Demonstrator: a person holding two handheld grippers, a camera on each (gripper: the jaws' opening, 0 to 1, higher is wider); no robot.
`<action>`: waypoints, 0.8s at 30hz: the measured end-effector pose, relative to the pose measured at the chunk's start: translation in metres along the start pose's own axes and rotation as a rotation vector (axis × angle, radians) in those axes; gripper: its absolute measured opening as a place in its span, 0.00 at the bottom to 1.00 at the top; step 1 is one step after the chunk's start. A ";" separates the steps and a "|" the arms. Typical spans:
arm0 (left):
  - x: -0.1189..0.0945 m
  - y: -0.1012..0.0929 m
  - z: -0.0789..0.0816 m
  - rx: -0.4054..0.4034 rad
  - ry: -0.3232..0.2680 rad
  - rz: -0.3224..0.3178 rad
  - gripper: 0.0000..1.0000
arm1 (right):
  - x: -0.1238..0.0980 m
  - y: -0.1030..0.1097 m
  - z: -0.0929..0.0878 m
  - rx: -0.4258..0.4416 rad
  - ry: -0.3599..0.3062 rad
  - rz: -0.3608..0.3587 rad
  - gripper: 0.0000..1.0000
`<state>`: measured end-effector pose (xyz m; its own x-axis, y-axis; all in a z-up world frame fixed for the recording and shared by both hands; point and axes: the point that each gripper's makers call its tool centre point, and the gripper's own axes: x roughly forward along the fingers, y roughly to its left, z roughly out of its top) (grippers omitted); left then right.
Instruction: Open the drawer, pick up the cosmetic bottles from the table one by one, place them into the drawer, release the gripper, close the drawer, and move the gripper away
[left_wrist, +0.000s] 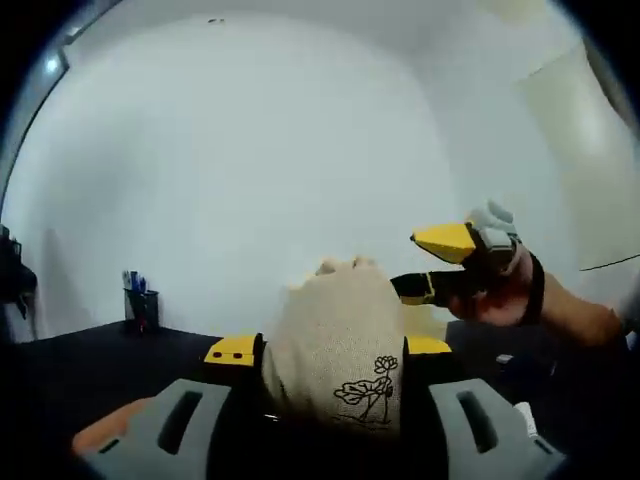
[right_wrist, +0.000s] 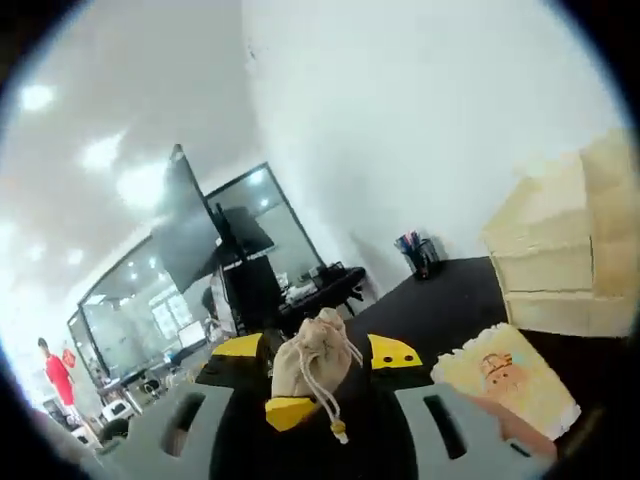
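Clamping a beige cloth pouch (left_wrist: 340, 365) with a lotus drawing between its yellow-tipped jaws, the left hand-held gripper (left_wrist: 330, 352) is lifted above the black table (left_wrist: 90, 365), facing a plain white wall (left_wrist: 250, 150). Beyond it in the left gripper view, a pen holder (left_wrist: 141, 305) stands at the table's far edge, and the right hand-held gripper (left_wrist: 440, 262) comes in from the right, held in a person's hand (left_wrist: 505, 290). In the right gripper view, that gripper's jaws are closed on a small beige drawstring pouch (right_wrist: 318, 362), its cord hanging toward the camera. To the right stands a pale wooden drawer cabinet (right_wrist: 565, 265) on the table, its drawers appearing closed, with a cream cartoon-printed pouch (right_wrist: 505, 378) lying just in front of it. No cosmetic bottles can be made out.
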<state>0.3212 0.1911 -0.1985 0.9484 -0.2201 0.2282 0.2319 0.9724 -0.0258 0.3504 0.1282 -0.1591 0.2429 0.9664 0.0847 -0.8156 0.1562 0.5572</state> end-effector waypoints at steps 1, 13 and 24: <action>-0.001 0.005 0.002 0.016 -0.004 0.012 0.47 | 0.001 -0.005 -0.001 0.003 -0.014 -0.034 0.30; -0.002 -0.005 0.017 0.391 -0.051 0.211 0.47 | 0.013 -0.006 0.010 0.098 -0.099 -0.040 0.27; 0.001 -0.021 0.023 0.714 -0.063 0.300 0.47 | 0.003 0.005 -0.016 0.179 -0.136 -0.057 0.20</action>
<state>0.3119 0.1721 -0.1750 0.9294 0.0445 0.3664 -0.2489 0.8085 0.5332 0.3384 0.1348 -0.1688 0.3648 0.9185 0.1527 -0.6953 0.1596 0.7008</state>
